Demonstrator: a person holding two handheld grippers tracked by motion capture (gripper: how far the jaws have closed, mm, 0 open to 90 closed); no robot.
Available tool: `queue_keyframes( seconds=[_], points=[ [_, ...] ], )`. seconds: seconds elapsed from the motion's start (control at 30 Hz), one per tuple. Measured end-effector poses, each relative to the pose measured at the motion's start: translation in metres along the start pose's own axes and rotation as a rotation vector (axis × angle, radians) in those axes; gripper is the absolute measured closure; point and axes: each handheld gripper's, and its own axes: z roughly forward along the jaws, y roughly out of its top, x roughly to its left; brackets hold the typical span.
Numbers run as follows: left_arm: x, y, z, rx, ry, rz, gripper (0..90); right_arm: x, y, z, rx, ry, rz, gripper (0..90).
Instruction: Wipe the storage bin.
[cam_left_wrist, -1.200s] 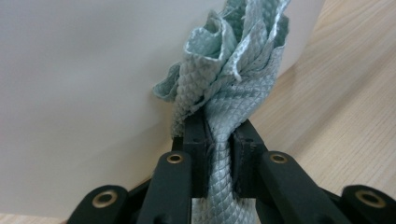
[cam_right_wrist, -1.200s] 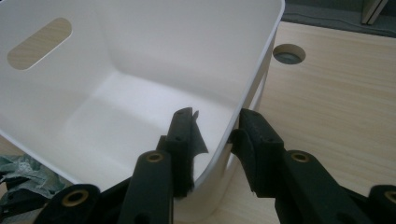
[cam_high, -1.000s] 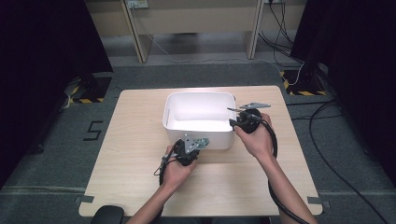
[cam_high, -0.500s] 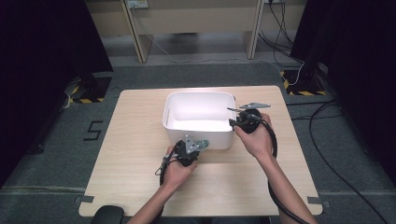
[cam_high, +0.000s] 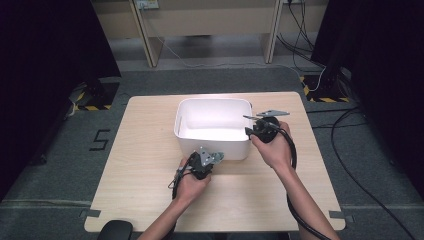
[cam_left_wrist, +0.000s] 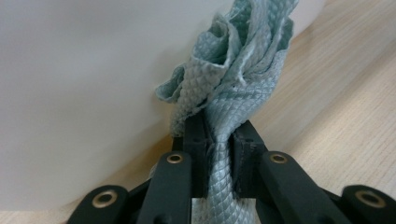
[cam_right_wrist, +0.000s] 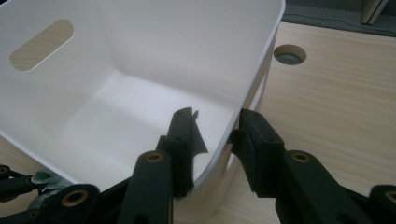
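Observation:
A white plastic bin (cam_high: 212, 101) stands in the middle of the wooden table (cam_high: 145, 150). My left gripper (cam_high: 209, 154) is at the bin's near outer wall (cam_left_wrist: 70, 93), shut on a bunched grey-green cloth (cam_left_wrist: 233, 70) that presses against that wall. My left gripper (cam_left_wrist: 218, 128) has the cloth pinched between its jaws. My right gripper (cam_high: 248, 131) straddles the bin's near right corner. One jaw is inside the bin (cam_right_wrist: 140, 46) and one outside, and my right gripper (cam_right_wrist: 217, 116) is closed on the wall. The cloth (cam_right_wrist: 44, 178) peeks in at the lower left.
The inside of the bin holds nothing. A round cable hole (cam_right_wrist: 289, 54) is in the tabletop just beyond the bin's right side. Cables (cam_high: 350, 160) trail on the floor at the right. Bare table lies to the left of the bin and in front of it.

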Motion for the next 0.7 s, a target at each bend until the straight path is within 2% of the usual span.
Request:
queue_keyframes(
  seconds=[0.7],
  points=[
    [-0.0042, 0.0024, 0.0053, 0.018, -0.004, 0.008, 78.8, 0.0000, 0.0001, 0.0000, 0.000, -0.003, -0.002, 67.1]
  ],
)
